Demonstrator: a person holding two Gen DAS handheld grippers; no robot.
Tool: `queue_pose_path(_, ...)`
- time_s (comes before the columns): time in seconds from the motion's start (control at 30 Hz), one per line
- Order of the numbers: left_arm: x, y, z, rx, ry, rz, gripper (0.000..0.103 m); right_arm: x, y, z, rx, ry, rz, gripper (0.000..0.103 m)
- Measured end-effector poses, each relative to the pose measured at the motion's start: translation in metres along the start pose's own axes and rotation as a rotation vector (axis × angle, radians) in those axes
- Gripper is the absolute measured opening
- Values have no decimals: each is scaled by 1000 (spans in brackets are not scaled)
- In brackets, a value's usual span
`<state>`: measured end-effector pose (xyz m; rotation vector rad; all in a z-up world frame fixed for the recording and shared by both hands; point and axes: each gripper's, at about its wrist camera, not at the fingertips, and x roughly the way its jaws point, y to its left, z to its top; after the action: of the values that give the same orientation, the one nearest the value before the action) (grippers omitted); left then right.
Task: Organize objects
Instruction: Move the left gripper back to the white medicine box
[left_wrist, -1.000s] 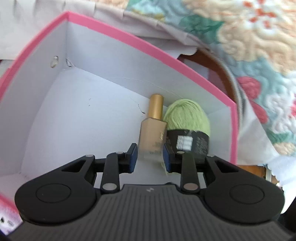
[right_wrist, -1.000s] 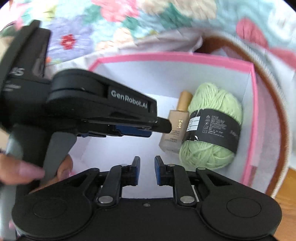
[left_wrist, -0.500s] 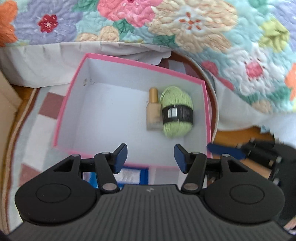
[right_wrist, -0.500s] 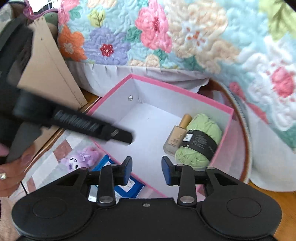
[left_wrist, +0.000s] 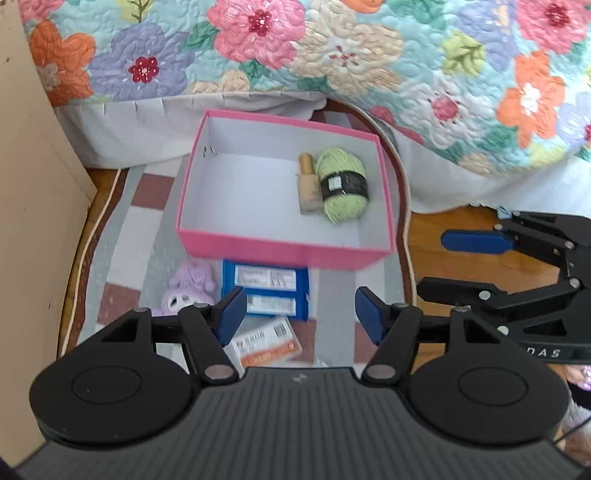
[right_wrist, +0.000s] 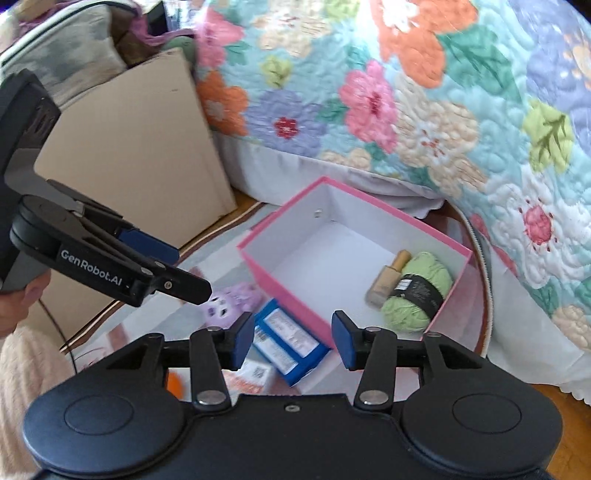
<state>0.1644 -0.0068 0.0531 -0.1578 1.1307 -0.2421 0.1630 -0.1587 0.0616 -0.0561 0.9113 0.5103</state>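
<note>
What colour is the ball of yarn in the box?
Light green yarn with a black band; clearest in the left wrist view.

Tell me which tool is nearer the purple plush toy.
Left. The left tool is close by the purple plush toy; the right tool is off over the wooden floor.

left wrist view: looks steeply down from above the rug (left_wrist: 122, 236), facing the bed's floral quilt (left_wrist: 332, 55) at 12 o'clock; its own blue fingertips (left_wrist: 231, 314) fill the lower edge.
pink box in left view: centre, seen nearly head-on (left_wrist: 280, 251).
right wrist view: looks down at a shallower slant and from farther right; the quilt (right_wrist: 424, 110) runs from 12 to 3 o'clock.
pink box in right view: turned corner-on, just right of centre (right_wrist: 291, 291).
cross-sight: the left view catches the right gripper (left_wrist: 461, 262) at 3 o'clock; the right view catches the left gripper (right_wrist: 184, 273) at 9 o'clock.
shared ground: box, green yarn (left_wrist: 341, 184) (right_wrist: 417, 291), blue packets (left_wrist: 264, 291) (right_wrist: 288, 336), purple toy (left_wrist: 188, 284) (right_wrist: 232, 301), cardboard panel (left_wrist: 33, 221) (right_wrist: 129, 155).
nearness: both hover well above the box.
</note>
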Motion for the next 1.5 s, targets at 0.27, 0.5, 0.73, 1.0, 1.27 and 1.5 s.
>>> queue_pose_path(0.27,-16,-7,-39,22,30,-11,80,-18,23,-28,-63,5,42,67)
queue_pose_path(0.5,8,-5,-61,31,114,18,85,-11,29,-56,-76,55,85,76)
queue_pose_path(0.73,34,-5,-82,51,151,24,86,11,23,-89,-46,85,90,91)
queue_pose_path(1.0,67,-11,-101,142,137,59,91,42,15,-129,-89,49,78,90)
queue_pose_path(1.27,117,-19,-119,157,138,22,94,85,26,-171,-177,90,107,90)
queue_pose_path(1.5,148,-35,-127,287,113,22,94,123,27,-199,-135,126,70,88)
